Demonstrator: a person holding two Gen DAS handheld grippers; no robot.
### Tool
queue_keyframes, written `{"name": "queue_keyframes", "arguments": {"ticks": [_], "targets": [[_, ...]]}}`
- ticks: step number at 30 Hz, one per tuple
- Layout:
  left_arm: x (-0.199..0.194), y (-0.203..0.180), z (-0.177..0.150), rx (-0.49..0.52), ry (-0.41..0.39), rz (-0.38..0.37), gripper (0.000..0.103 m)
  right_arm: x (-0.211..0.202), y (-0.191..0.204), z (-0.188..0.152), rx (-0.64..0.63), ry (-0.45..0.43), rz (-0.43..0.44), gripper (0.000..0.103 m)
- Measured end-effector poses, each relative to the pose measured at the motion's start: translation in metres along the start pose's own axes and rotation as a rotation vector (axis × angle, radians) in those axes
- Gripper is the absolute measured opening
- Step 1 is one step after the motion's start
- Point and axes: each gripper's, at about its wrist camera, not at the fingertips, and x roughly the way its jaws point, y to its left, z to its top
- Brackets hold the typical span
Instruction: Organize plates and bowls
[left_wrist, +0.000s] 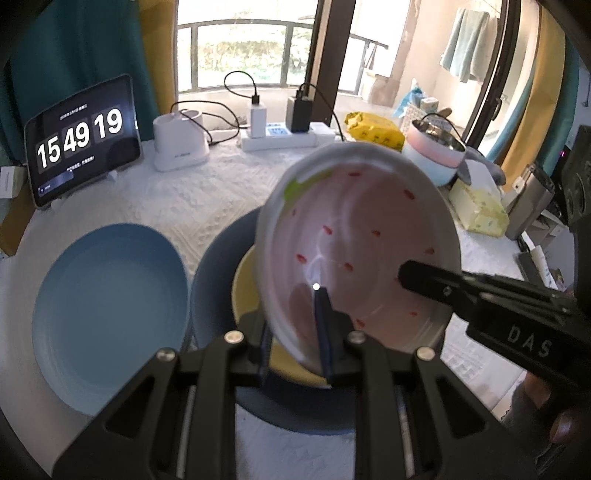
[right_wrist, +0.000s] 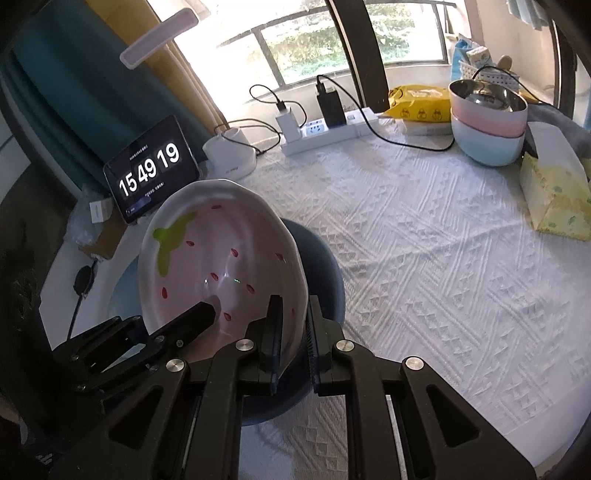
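A pink strawberry-pattern plate (left_wrist: 362, 236) is held tilted in the air by both grippers. My left gripper (left_wrist: 295, 332) is shut on its near rim. My right gripper (right_wrist: 293, 332) is shut on its right rim, and it shows in the left wrist view (left_wrist: 424, 278) as a black finger on the plate's face. Below the plate sits a dark blue plate (left_wrist: 210, 280) with a yellow plate (left_wrist: 243, 291) on it. A light blue plate (left_wrist: 107, 314) lies to the left. The strawberry plate also shows in the right wrist view (right_wrist: 221, 266), above the dark blue plate (right_wrist: 325, 269).
Stacked pink and light blue bowls (right_wrist: 487, 122) stand at the back right, next to a tissue pack (right_wrist: 554, 199). A tablet clock (left_wrist: 81, 140), a white device (left_wrist: 181, 142) and a power strip (left_wrist: 280, 138) with cables line the back. White patterned cloth (right_wrist: 424, 240) covers the table.
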Motion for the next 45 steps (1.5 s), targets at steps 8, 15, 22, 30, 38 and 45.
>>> {"name": "queue_keyframes", "arguments": {"ticks": [8, 15, 22, 30, 38, 45], "targets": [[0.006, 0.003, -0.006, 0.005, 0.024, 0.019, 0.021, 0.008, 0.003, -0.001, -0.016, 0.027, -0.010, 0.013], [0.007, 0.001, -0.009, 0.008, 0.030, 0.023, 0.022, 0.011, 0.010, -0.001, -0.065, 0.031, -0.064, 0.013], [0.005, 0.002, -0.009, -0.004, 0.020, 0.026, 0.025, 0.016, 0.014, 0.001, -0.126, 0.037, -0.107, 0.013], [0.001, 0.006, -0.008, -0.010, 0.004, 0.029, 0.025, 0.020, 0.017, 0.001, -0.172, 0.053, -0.131, 0.013], [-0.003, 0.005, -0.009, -0.010, -0.011, 0.040, 0.025, 0.021, 0.021, 0.000, -0.208, 0.061, -0.147, 0.014], [-0.009, 0.005, -0.011, -0.004, -0.030, 0.090, 0.025, 0.023, 0.022, 0.000, -0.230, 0.063, -0.156, 0.014]]}}
